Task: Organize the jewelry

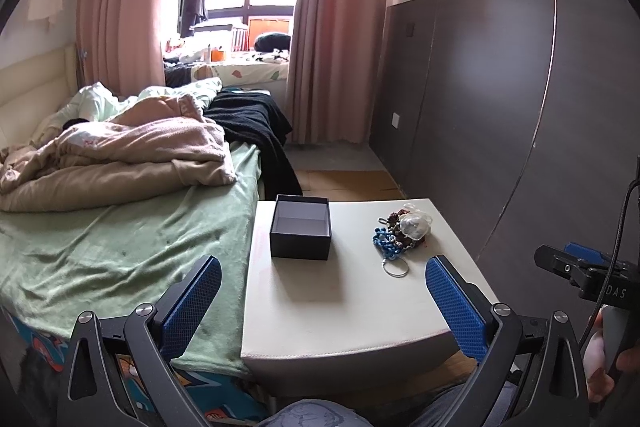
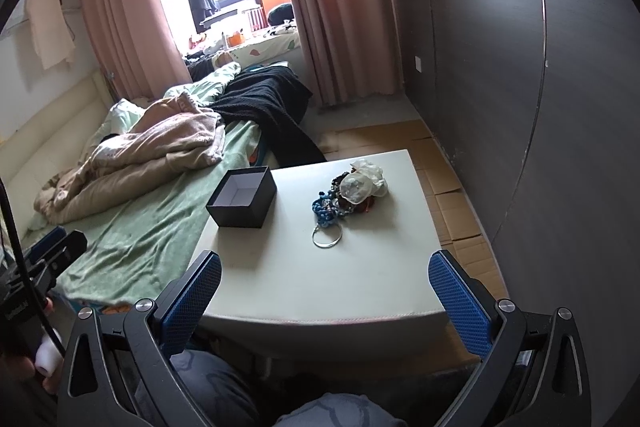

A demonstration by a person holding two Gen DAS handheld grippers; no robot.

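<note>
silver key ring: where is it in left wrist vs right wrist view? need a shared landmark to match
Left wrist: silver key ring lies right of centre on the white table, at the pile's near edge.
Right wrist: key ring lies at centre, nearer the camera than the pile.
Shared landmark: open black box, left of the ring in both.

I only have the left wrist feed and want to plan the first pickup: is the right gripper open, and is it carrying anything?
Observer: The right gripper is wide open with nothing between its pads, pointed at the jewelry pile on the white table.
Operator: My view cuts off the floor to the right of that table. What is there?
Observer: Flattened cardboard lies on the floor there, running up to the dark wall panel.
</note>
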